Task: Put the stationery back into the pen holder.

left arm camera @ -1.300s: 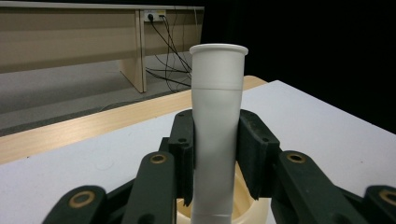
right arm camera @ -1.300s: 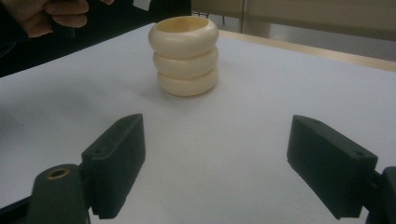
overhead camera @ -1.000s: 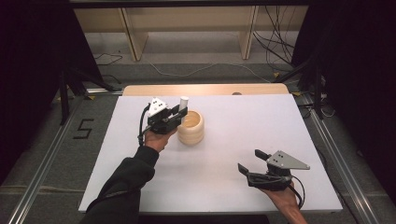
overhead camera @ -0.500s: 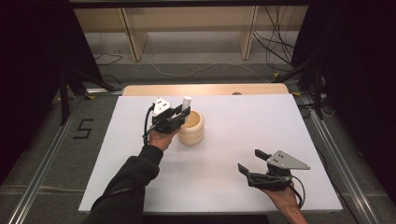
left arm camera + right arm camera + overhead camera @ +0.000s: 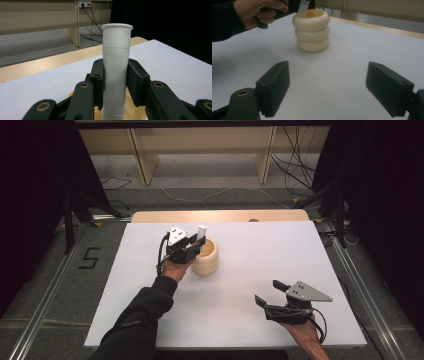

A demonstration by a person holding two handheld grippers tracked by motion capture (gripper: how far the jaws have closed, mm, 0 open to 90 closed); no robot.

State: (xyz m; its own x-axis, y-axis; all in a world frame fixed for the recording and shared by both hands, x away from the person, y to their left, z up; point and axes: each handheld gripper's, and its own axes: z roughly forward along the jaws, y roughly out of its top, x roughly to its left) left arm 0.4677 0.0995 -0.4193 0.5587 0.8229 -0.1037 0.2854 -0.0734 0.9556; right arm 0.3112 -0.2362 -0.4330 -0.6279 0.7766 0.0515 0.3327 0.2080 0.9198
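Where floor (image 5: pixel 60 270) meets table (image 5: pixel 300 250), "5" (image 5: pixel 89 258) reads.

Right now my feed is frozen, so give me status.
Left gripper shut on white tube, over cream holder. Right gripper open, idle. Nothing in the way.

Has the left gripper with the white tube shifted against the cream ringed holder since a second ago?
Yes, slightly: the left gripper carried the white tube rightwards, over the cream ringed holder.
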